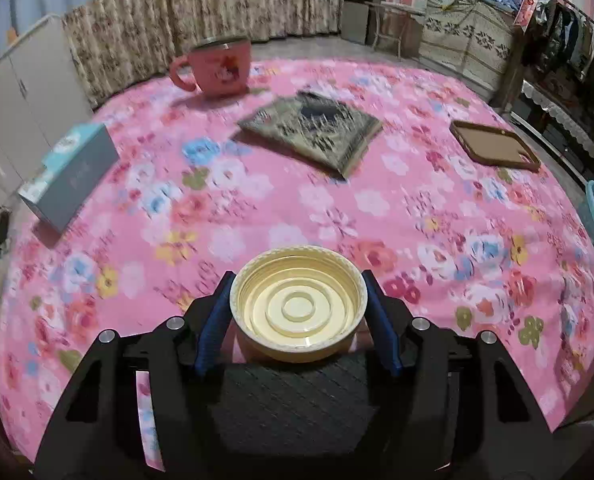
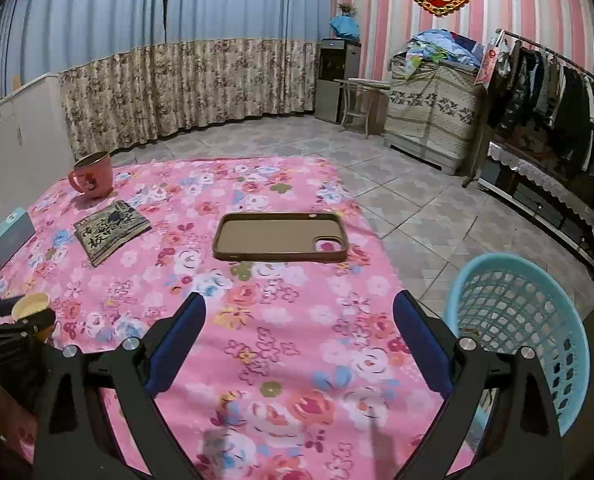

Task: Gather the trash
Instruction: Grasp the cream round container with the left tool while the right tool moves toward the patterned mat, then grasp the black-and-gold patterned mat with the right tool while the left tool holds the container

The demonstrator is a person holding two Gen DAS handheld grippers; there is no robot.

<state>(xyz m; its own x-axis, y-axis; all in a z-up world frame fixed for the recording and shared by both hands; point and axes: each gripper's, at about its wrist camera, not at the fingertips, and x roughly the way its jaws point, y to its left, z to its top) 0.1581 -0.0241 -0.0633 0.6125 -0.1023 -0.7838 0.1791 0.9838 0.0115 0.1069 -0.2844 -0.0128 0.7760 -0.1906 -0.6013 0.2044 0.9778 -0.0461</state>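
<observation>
My left gripper (image 1: 298,312) had its blue fingers (image 1: 213,322) closed on a pale yellow cap (image 1: 299,308) — one finger against each side of its rim, down at the near edge of the desk (image 1: 257,208) with its pink flowered cloth. The cap sat with its hollow side facing up, so the raised rings inside it showed; being round, it had no long axis to speak of, and its open mouth pointed upward and a little toward my camera. Whether its underside touched the cloth I could not tell. From my right wrist view the same cap (image 2: 31,305) appeared far to the left, held in the left gripper's dark frame.

My right gripper (image 2: 299,326) stood wide open over the cloth, with nothing between its fingers (image 2: 177,340). Ahead of it lay a brown phone case (image 2: 281,236), hollow side up, its long axis running left to right and its camera opening at the right end. A light blue basket (image 2: 537,320) stood just off the desk's right edge, beside my right finger.

Farther back on the left lay a book (image 2: 111,230), a pink mug (image 2: 93,178) and a small blue-grey box (image 2: 11,236) — all well apart from the cap.
</observation>
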